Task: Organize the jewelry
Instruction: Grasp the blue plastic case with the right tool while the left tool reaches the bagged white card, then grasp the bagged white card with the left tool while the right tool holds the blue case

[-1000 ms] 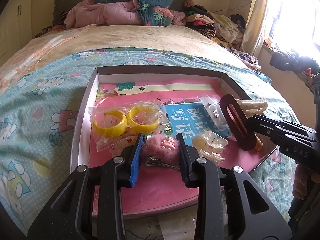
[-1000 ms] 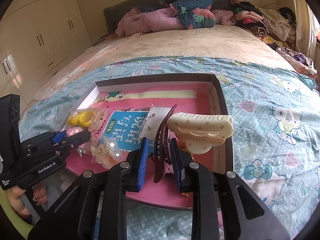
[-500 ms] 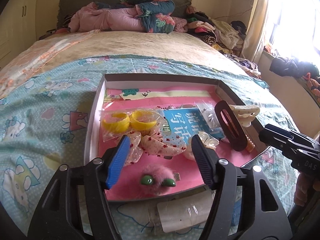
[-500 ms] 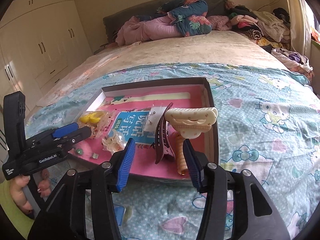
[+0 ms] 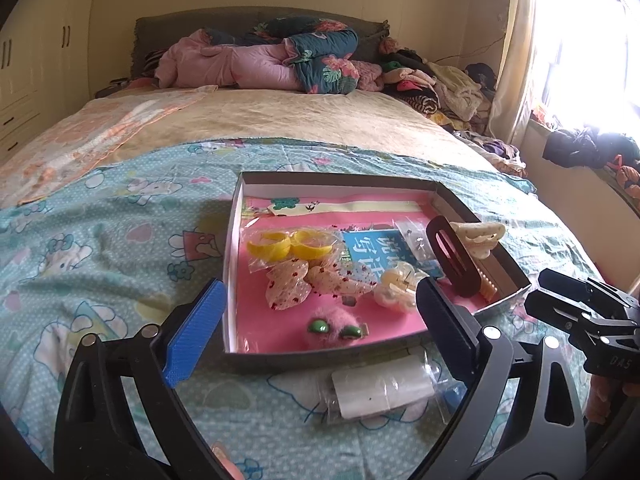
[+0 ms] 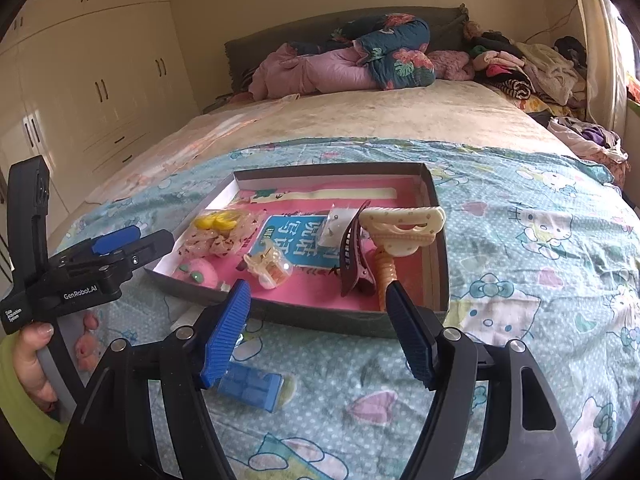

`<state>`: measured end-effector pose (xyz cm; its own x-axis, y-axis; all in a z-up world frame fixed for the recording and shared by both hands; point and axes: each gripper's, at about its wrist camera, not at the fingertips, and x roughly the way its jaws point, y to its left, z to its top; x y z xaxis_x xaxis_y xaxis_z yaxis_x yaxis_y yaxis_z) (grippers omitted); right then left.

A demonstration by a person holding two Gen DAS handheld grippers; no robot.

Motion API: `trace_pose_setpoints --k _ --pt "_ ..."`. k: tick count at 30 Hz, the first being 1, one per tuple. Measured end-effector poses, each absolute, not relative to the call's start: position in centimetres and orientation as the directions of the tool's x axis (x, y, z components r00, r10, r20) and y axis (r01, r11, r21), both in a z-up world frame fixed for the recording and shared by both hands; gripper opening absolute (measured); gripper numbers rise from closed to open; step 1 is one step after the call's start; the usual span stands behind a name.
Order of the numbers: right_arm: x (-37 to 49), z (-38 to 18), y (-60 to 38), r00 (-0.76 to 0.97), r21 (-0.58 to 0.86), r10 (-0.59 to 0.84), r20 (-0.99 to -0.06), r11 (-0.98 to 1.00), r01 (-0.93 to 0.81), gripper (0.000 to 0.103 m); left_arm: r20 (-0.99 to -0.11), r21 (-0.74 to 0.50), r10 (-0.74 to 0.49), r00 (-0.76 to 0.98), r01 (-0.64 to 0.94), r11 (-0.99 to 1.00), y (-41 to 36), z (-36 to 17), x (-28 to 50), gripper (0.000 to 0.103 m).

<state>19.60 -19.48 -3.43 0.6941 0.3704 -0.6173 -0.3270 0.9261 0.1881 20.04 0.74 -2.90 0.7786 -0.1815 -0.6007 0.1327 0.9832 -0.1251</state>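
1. Left gripper: held low at the near edge of the shallow grey cardboard box with a pink floor; its blue-padded jaws are spread wide and hold nothing. The person's left hand grips the handle.
2. Right gripper: likewise hovering just short of the box's near wall, jaws released and empty.
3. Fluffy pink hair clip with green eyes: lies on the box floor at the near edge, eyes turned toward the left wrist camera.
4. Dark brown oval claw clip: stands on its edge in the box, long axis running from the near wall toward the far one, beside the cream perforated claw clip.
5. Pair of yellow bangles in a clear bag: lies near the box's left wall; a blue printed booklet lies flat at the centre.
6. Surface: teal cartoon-print bedsheet on a bed; a small clear packet with a white card lies on it just outside the box.
7. Room: cream wardrobe, piled bedding at the headboard.
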Motion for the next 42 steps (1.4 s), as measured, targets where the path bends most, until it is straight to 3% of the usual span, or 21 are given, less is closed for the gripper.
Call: trace_pose_setpoints --k 19,31,35,42 --pt "16.8 -6.9 -14.8 0.588 0.194 0.424 -0.689 0.889 -0.414 0.068 -0.676 -0.117 -0.160 0.720 0.109 0.987 2.2 -5.4 17.5 0.087" --pt "16.9 -9.5 -13.8 0.560 0.176 0.386 -0.733 0.903 -0.393 0.067 -0.724 -0.131 -0.200 0.660 0.153 0.979 0.9 -6.7 17.6 0.087" --pt "16.8 -10.3 -14.2 0.558 0.159 0.369 -0.744 0.908 -0.389 0.047 -0.739 -0.154 -0.234 0.632 0.181 0.971 0.0 -7.3 17.7 0.087" --pt "16.6 -10.2 -16.9 0.580 0.163 0.344 -0.738 0.926 -0.341 0.045 -0.768 -0.181 -0.273 0.579 0.213 0.960 -2.4 -8.8 18.6 0.087"
